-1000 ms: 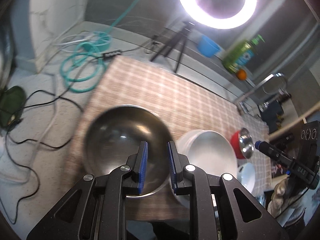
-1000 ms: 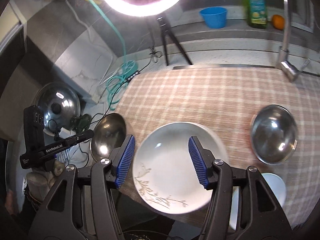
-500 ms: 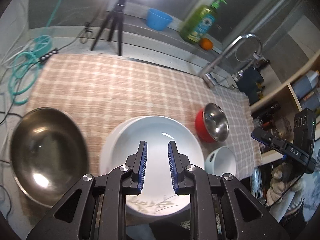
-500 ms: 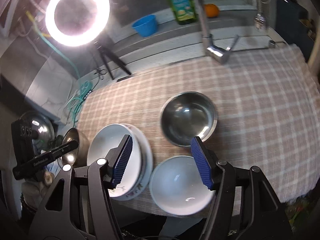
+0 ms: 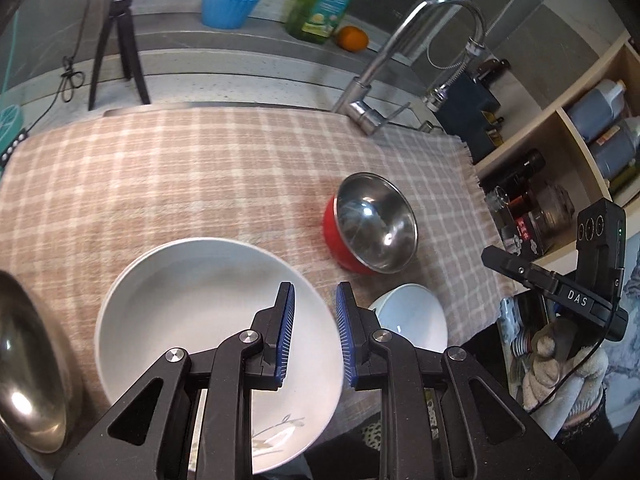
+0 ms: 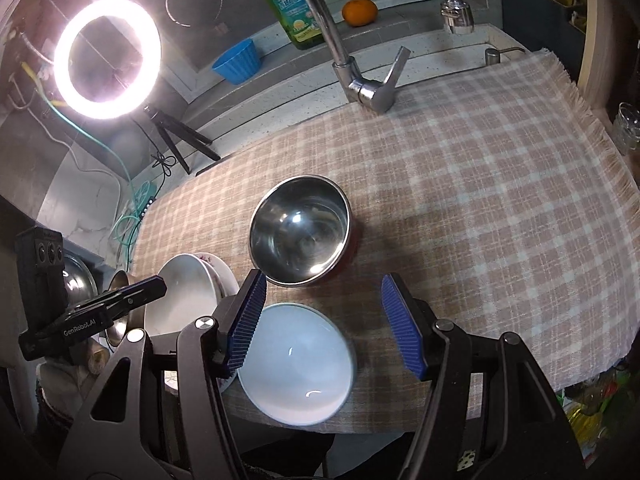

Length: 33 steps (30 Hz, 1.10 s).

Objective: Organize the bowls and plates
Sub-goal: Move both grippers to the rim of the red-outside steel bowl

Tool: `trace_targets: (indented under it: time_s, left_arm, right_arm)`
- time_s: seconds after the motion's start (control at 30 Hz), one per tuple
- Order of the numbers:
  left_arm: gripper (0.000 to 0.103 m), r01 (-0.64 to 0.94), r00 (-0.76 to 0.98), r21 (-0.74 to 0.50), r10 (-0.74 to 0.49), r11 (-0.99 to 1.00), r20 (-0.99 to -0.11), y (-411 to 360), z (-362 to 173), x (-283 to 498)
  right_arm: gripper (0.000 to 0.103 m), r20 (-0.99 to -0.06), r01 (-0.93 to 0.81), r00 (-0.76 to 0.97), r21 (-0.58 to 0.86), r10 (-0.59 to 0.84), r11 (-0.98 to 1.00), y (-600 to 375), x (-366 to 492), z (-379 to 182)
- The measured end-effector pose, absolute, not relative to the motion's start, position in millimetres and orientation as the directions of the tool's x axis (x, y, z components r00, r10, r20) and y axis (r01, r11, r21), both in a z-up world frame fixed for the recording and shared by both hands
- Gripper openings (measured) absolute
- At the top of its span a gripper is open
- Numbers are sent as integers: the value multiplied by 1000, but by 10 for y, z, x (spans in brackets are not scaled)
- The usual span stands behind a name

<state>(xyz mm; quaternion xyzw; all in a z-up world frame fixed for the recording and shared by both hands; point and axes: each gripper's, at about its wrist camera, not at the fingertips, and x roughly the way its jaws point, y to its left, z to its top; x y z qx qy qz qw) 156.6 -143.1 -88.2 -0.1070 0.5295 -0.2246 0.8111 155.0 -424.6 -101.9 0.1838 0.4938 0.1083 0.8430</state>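
A white plate (image 5: 200, 320) with a leaf print lies on the checked cloth, stacked on another plate; it also shows in the right wrist view (image 6: 184, 296). A red bowl with a steel inside (image 5: 372, 224) stands to its right, also in the right wrist view (image 6: 300, 232). A small white bowl (image 5: 412, 316) sits at the front edge, also in the right wrist view (image 6: 298, 364). A large steel bowl (image 5: 28, 364) lies at far left. My left gripper (image 5: 315, 296) hovers over the plate's right rim, jaws narrowly apart and empty. My right gripper (image 6: 322, 292) is wide open above the small white bowl.
A faucet (image 6: 360, 84) rises at the cloth's far edge. A blue cup (image 5: 228, 6), a green soap bottle (image 5: 324, 0) and an orange (image 6: 359, 11) stand on the back ledge. A ring light on a tripod (image 6: 107, 51) is at back left. Shelves with bottles (image 5: 600, 120) are at right.
Both grippers have swung to the right across the cloth. The left went from over the steel bowl to the plate's right rim. The right went from over the plate to over the small white bowl.
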Motion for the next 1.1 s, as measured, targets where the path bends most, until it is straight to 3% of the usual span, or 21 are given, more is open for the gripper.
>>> trace_targets:
  time_s: [0.47, 0.77, 0.8, 0.9, 1.1]
  left_arm:
    - [20, 255, 279, -434, -496, 864, -823, -1752, -1060, 1885]
    - [20, 247, 253, -433, -489, 867, -835, -1909, -1176, 2076]
    - [20, 246, 252, -429, -485, 869, -838, -1925, -1191, 2094]
    - [20, 242, 248, -415, -470, 877, -847, -1981, -1247, 2153]
    - [19, 232, 247, -401, -452, 886, -857, -2029, -1321, 2237]
  right_arm:
    - [63, -747, 38, 565, 446, 349, 894, -4509, 1553, -1063]
    - [63, -792, 6, 517, 384, 326, 923, -4458, 1767, -1125]
    - [62, -793, 0, 507, 393, 339, 920, -4443, 1799, -1160]
    - [46, -802, -9, 465, 420, 375, 908, -4396, 1930, -1294]
    - [38, -814, 0, 408, 453, 414, 892, -4324, 2106, -1520]
